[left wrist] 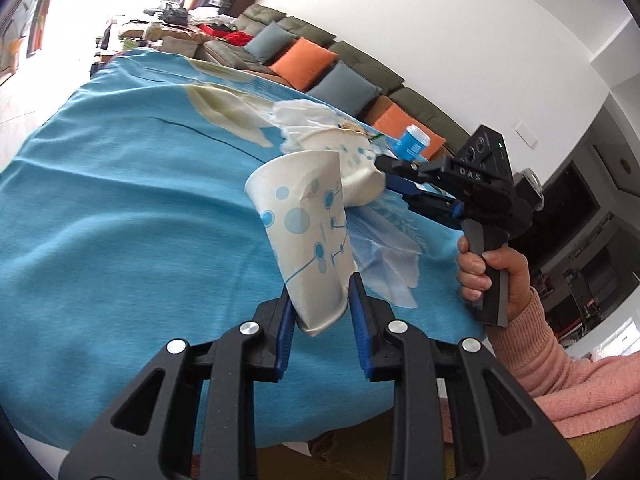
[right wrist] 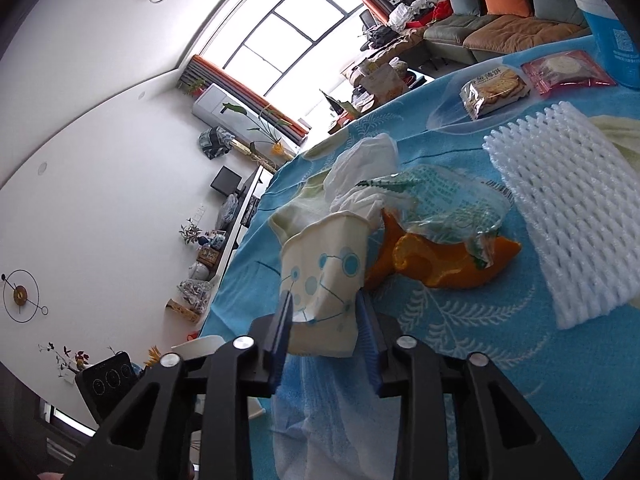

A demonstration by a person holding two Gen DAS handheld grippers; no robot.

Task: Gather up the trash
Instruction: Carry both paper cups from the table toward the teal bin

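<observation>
Left tool (left wrist: 322, 300): clamped on the base of a dented paper cup (left wrist: 306, 232), white with blue dots. The cup is held tilted above the counter (left wrist: 120, 200), which carries a blue cloth; its open mouth points toward a second cup.

Right tool (right wrist: 324, 320): clamped on the second paper cup (right wrist: 324, 276), same pattern, rim crumpled. In the left wrist view this tool (left wrist: 380, 164) is seen from the side, gripped by the person's right hand (left wrist: 494, 276), with its cup (left wrist: 352, 164) just beside the first cup's mouth; whether the two cups touch cannot be told.

Other trash on the counter: crumpled white tissue (right wrist: 360, 176) behind the second cup, orange peel (right wrist: 452, 260) partly under a clear plastic wrapper (right wrist: 448, 200), and a white foam net sleeve (right wrist: 568, 216) to the right. Farther back lie a biscuit packet (right wrist: 494, 90), a pink-edged packet (right wrist: 564, 70) and a blue container (right wrist: 612, 36).
</observation>
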